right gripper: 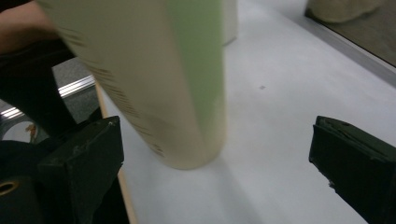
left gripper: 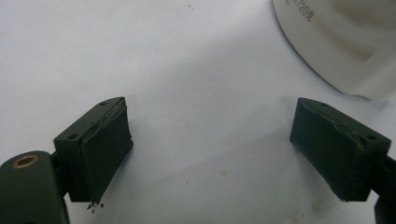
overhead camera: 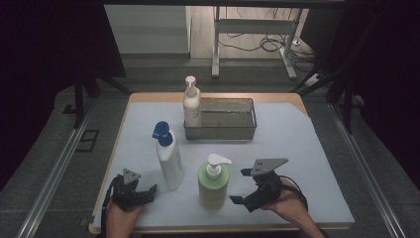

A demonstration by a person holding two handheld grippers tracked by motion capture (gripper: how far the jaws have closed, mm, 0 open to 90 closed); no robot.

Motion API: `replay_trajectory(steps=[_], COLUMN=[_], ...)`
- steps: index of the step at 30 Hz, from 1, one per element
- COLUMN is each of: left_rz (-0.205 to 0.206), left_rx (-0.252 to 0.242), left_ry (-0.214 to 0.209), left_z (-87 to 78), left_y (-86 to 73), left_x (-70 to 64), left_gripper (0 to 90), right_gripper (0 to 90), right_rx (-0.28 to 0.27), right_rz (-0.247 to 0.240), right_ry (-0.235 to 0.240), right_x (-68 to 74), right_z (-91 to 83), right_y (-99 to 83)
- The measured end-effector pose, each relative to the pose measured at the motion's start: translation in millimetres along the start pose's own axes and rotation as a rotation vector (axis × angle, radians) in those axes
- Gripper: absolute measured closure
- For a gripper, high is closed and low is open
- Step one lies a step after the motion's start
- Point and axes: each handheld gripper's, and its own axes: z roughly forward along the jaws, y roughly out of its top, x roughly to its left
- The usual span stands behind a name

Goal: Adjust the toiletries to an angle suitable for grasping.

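Green and cream, the pump bottle (overhead camera: 213,184) stands upright at about 6 o'clock on the white tabletop (overhead camera: 297,148), just beside the right tool (overhead camera: 244,186), whose jaws are spread wide and grip nothing. In the right gripper view the bottle's base (right gripper: 187,140) sits ahead of the jaws, nearer the left one, not touching either. The left tool (overhead camera: 148,191) rests near 7 o'clock, jaws also wide apart over bare tabletop, with the white bottle with a blue pump (overhead camera: 169,156) just to its right. A cream pump bottle (overhead camera: 191,104) stands at 12 o'clock, touching the metal tray (overhead camera: 237,130).
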Motion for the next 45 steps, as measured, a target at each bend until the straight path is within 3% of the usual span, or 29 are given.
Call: replay_trajectory(steps=[9,23,36,45], left_rz=[0.0,0.0,-0.001,-0.001], left_rx=[0.0,0.0,0.001,0.001], left_ry=[0.0,0.0,-0.001,0.0], left_z=[0.0,0.0,0.0,0.0], left_y=[0.0,0.0,0.1,0.1], left_x=[0.0,0.0,0.0,0.0], left_gripper=[12.2,12.2,12.2,12.2], right_gripper=[3.5,5.7,7.5,11.6], right_rx=[0.021,-0.011,-0.019,-0.037], right_rz=[-0.023,-0.066,-0.102,-0.118], right_ry=[0.033,0.021,-0.03,-0.062], right_x=[15.0,31.3,36.6,40.3], right_z=[13.0,31.4,46.1,46.6], right_y=[10.7,28.0,40.1,40.0])
